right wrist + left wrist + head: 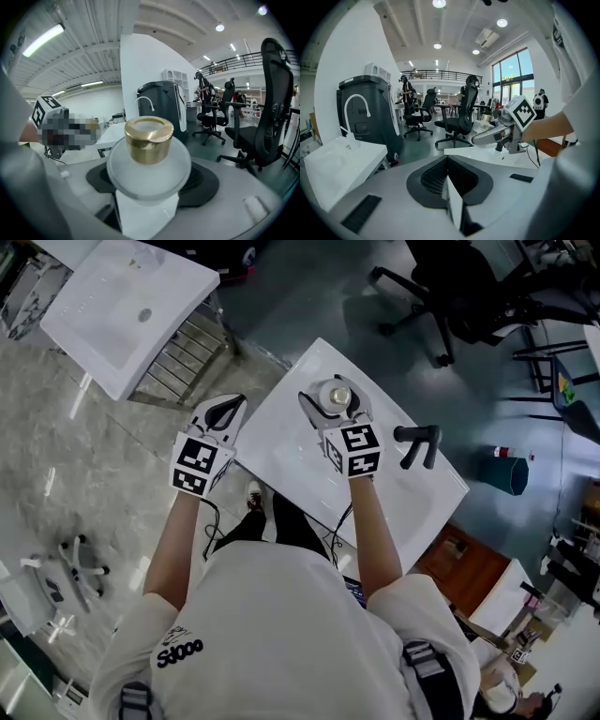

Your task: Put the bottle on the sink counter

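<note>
Your right claw [336, 412] is clenched on the frosted bottle [148, 164] just below its gold cap [148, 138]. It holds the bottle over the white sink worktop [281, 460]; the base may be touching it, hard to tell. Your left claw [448, 164] is closed on nothing at the worktop's left edge. A black faucet [418, 442] stands to the right.

Bottle [148, 161] base hidden inside right claw [149, 197], office chair [478, 292] cut by top edge
</note>
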Available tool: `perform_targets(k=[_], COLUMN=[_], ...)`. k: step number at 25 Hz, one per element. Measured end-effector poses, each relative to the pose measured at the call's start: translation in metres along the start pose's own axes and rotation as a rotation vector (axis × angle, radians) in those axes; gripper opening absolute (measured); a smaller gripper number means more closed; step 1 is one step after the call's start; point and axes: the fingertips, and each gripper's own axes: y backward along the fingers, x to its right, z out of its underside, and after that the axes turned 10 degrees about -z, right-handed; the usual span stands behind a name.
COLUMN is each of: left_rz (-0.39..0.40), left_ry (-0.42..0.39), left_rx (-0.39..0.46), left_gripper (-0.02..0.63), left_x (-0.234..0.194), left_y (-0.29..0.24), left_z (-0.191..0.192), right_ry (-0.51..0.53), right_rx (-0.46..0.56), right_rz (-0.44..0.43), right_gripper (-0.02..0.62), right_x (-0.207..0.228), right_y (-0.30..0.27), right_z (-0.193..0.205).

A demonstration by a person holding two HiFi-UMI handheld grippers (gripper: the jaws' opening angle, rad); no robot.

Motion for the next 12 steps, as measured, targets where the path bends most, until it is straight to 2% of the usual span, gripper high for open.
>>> perform_targets(k=[12], left_rz=[-0.04], left_ry=[0.077], left_rx=[-0.06], left_gripper=[0.006], left_x=[-0.004], left_y=[-0.023], left_z=[0.023], right_ry=[0.012], right_rx=[-0.08], right_rz=[-0.039], right_gripper=[0.347], right_x=[0.018], right_y=[-0.044], right_z=[0.039])
